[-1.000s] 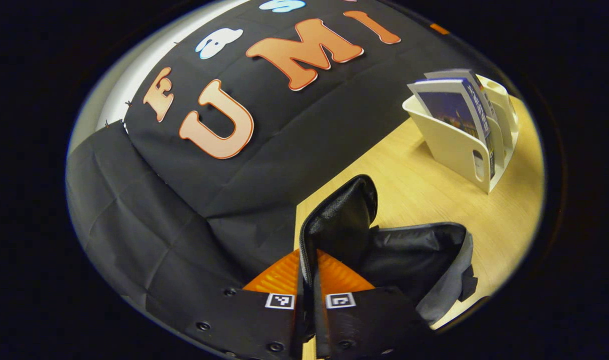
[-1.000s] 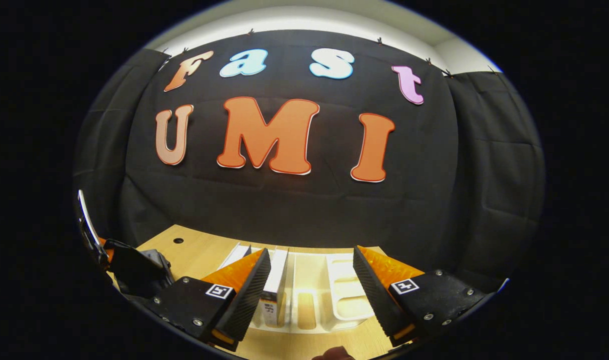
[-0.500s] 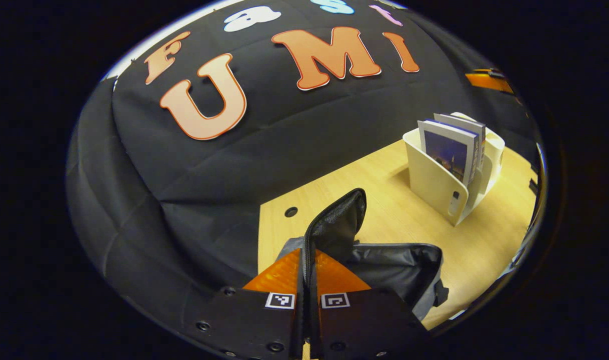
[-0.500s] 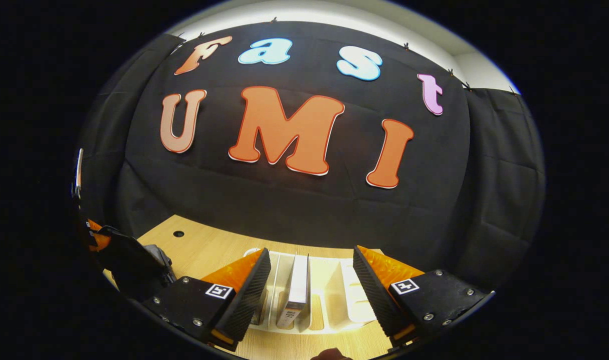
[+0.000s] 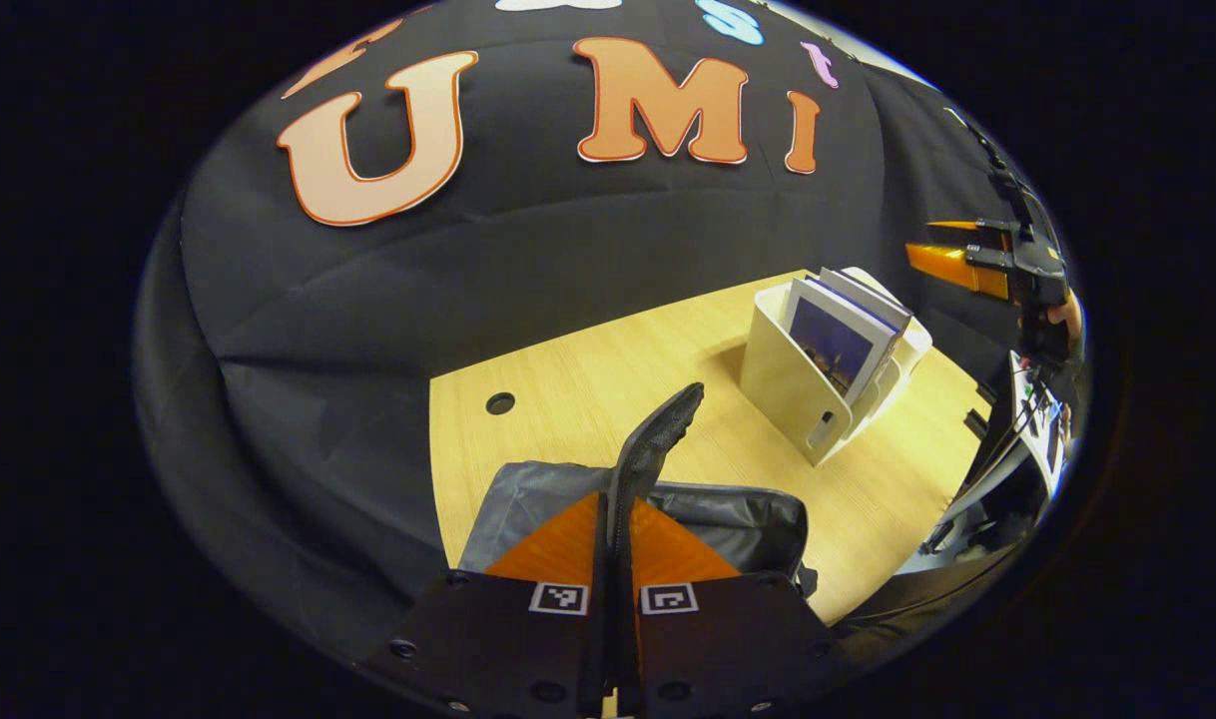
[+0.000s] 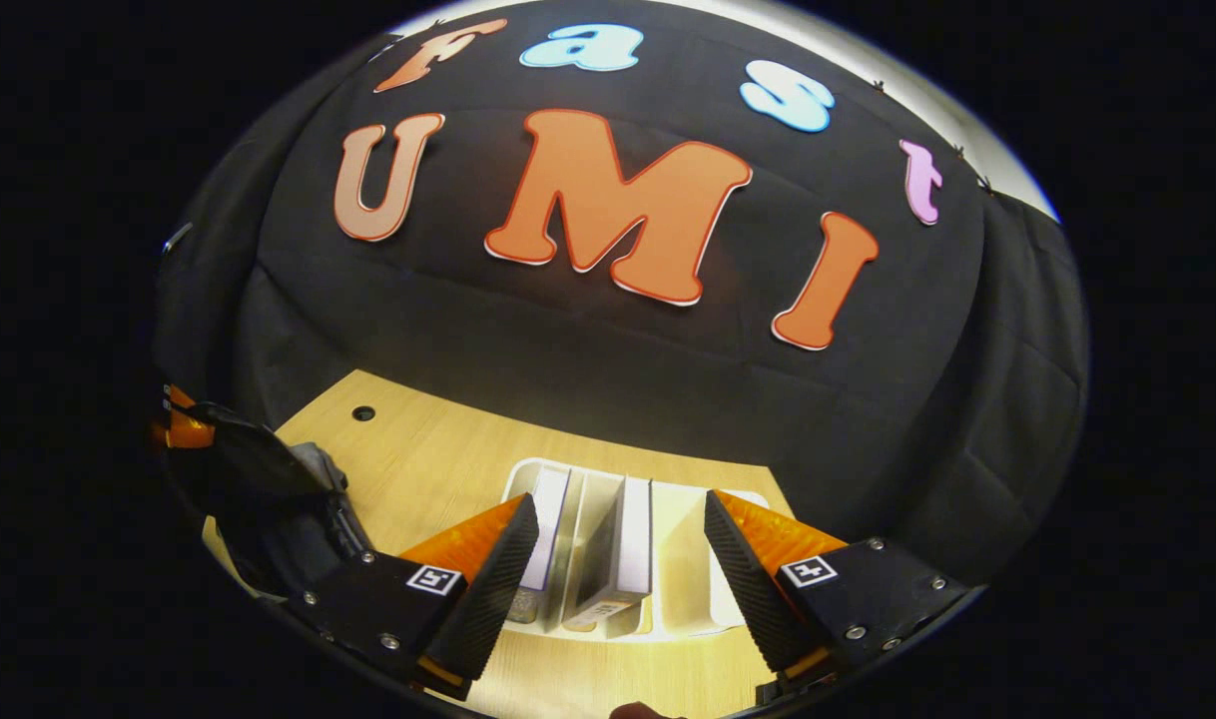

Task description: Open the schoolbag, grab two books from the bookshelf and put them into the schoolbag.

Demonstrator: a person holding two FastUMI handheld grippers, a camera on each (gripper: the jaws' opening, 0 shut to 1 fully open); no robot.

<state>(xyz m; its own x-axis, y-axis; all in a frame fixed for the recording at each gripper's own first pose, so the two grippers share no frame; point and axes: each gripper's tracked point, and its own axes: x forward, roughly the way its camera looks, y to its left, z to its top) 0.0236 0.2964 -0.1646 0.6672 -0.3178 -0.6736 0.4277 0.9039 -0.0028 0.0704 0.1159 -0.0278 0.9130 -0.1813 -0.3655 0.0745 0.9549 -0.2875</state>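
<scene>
A dark grey schoolbag (image 5: 728, 514) lies on the wooden table (image 5: 588, 369). My left gripper (image 5: 615, 509) is shut on the bag's black flap (image 5: 658, 434) and holds it up. A white bookshelf (image 5: 783, 384) stands to the right with two books (image 5: 838, 345) upright in it. In the right gripper view, my right gripper (image 6: 618, 544) hangs open above the bookshelf (image 6: 683, 519), with the two books (image 6: 628, 544) between and below its fingers, untouched. The schoolbag (image 6: 269, 489) and the other gripper sit at the far left. In the left gripper view the right gripper (image 5: 967, 265) hovers above the shelf.
A small round hole (image 5: 500, 403) marks the table near the black cloth wall. Cables and gear (image 5: 1017, 439) show past the table's right edge. Bare wood lies between bag and bookshelf.
My left gripper has risen and tilted, still holding the flap, so more of the table shows. My right gripper has moved in over the bookshelf and tilted down, so both books now sit between its open fingers.
</scene>
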